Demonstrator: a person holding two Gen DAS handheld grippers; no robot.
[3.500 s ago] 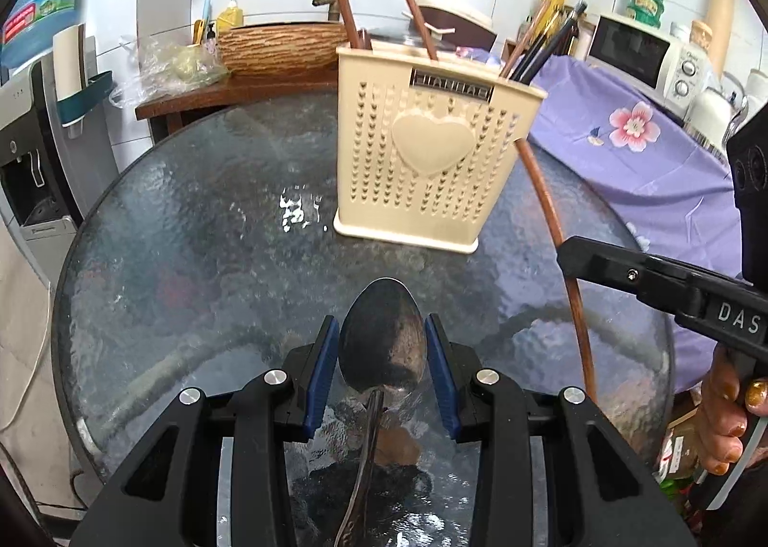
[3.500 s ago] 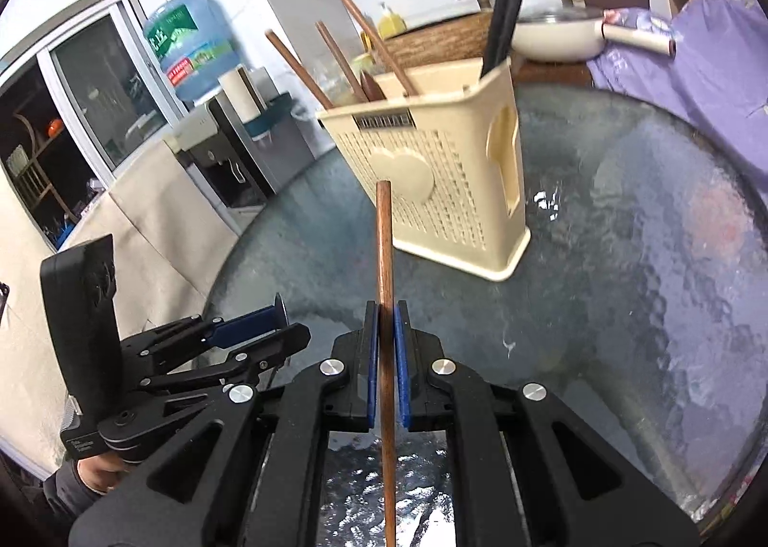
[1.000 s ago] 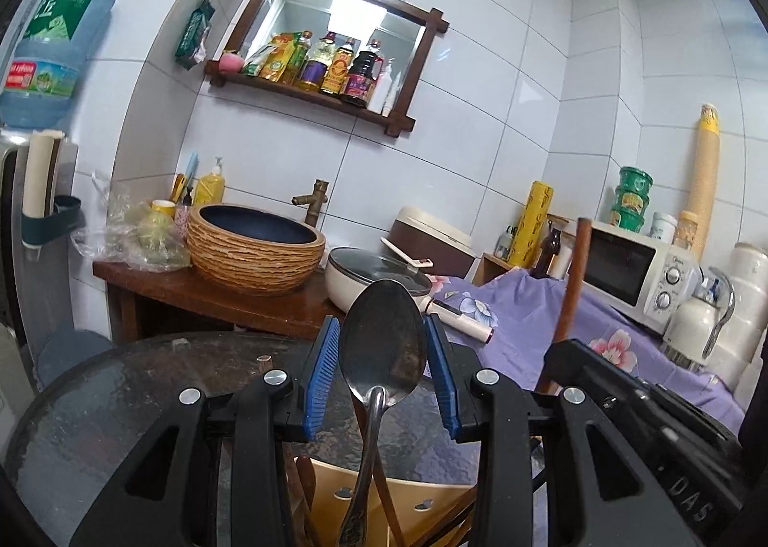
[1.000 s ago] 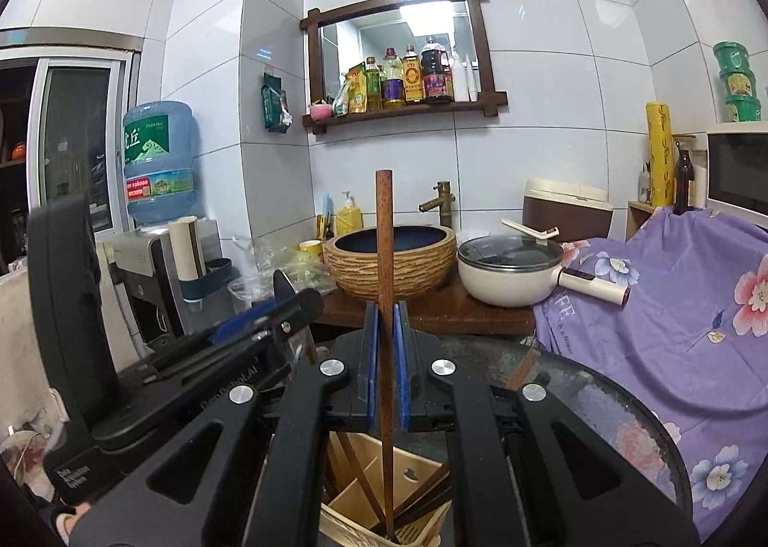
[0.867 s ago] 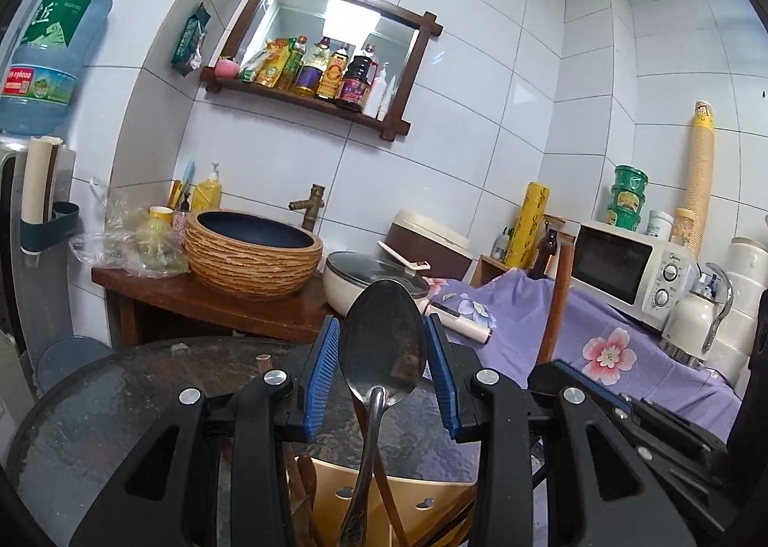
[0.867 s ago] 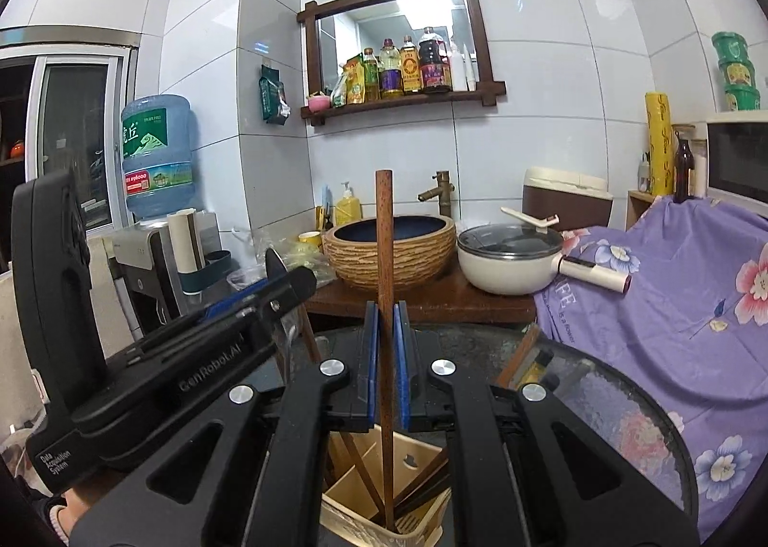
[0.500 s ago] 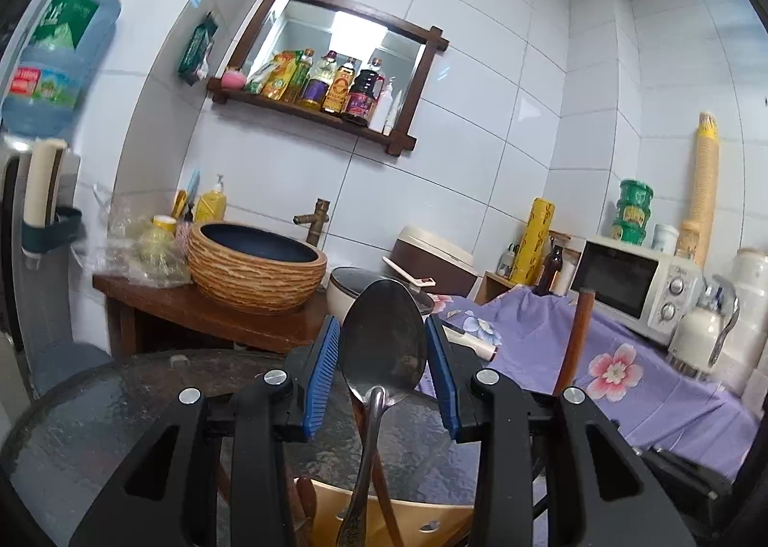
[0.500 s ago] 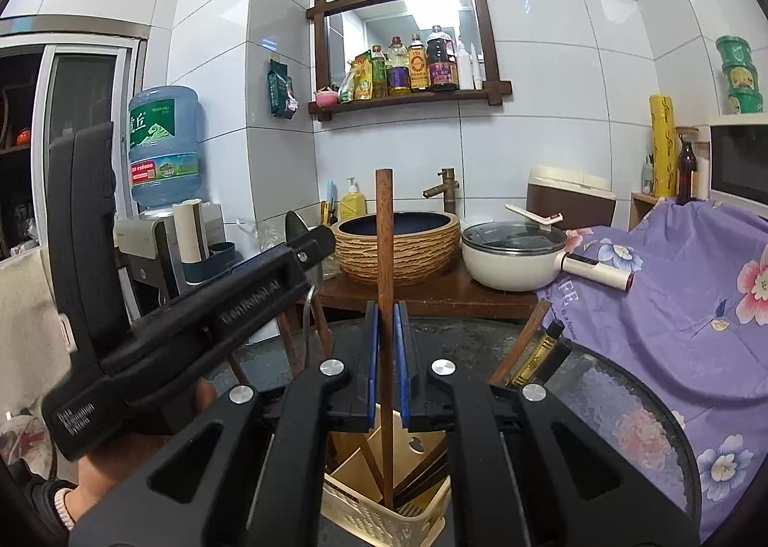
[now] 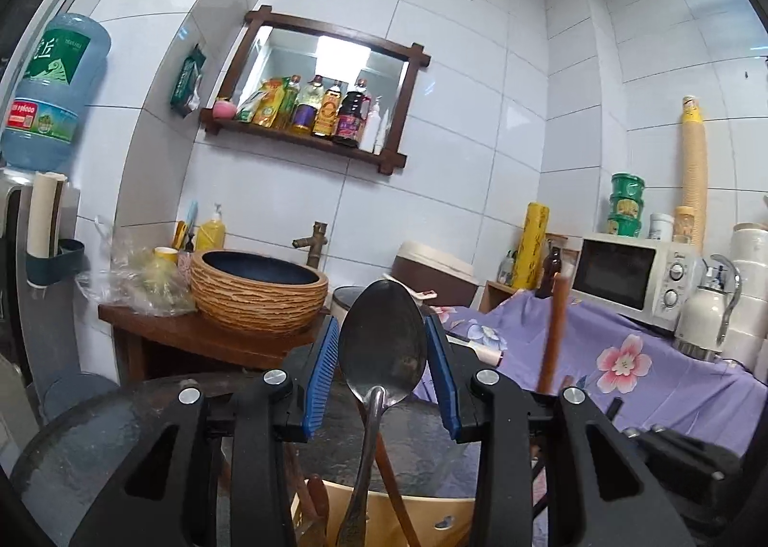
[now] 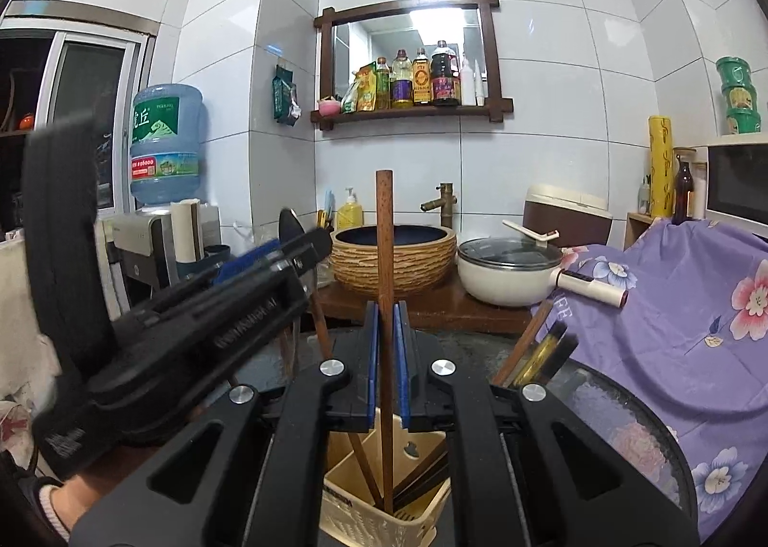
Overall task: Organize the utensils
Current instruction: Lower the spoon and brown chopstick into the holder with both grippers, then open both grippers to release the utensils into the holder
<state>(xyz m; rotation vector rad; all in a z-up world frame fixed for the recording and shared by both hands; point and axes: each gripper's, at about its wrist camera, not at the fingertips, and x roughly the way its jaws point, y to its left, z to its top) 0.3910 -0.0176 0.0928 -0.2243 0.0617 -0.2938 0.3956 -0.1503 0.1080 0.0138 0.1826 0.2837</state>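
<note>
My left gripper (image 9: 381,372) is shut on a metal spoon (image 9: 381,345), bowl upward, handle hanging down into the cream utensil basket (image 9: 384,520) below. My right gripper (image 10: 385,364) is shut on a brown wooden chopstick (image 10: 385,259), held upright with its lower end inside the same basket (image 10: 369,523). Several chopsticks (image 10: 537,355) stand in the basket. The left gripper also shows at the left of the right wrist view (image 10: 283,254), blurred. The wooden chopstick also shows in the left wrist view (image 9: 554,331).
The basket stands on a round glass table (image 10: 624,408). Behind it are a wooden stand with a woven basin (image 10: 393,259), a white pot (image 10: 509,276), a purple flowered cloth (image 10: 696,307), a microwave (image 9: 633,273) and a water dispenser (image 10: 165,148).
Both grippers have gone from low over the table to upright above the basket. In the last second the chopstick and spoon have sunk slightly into the basket, and the left gripper has shifted.
</note>
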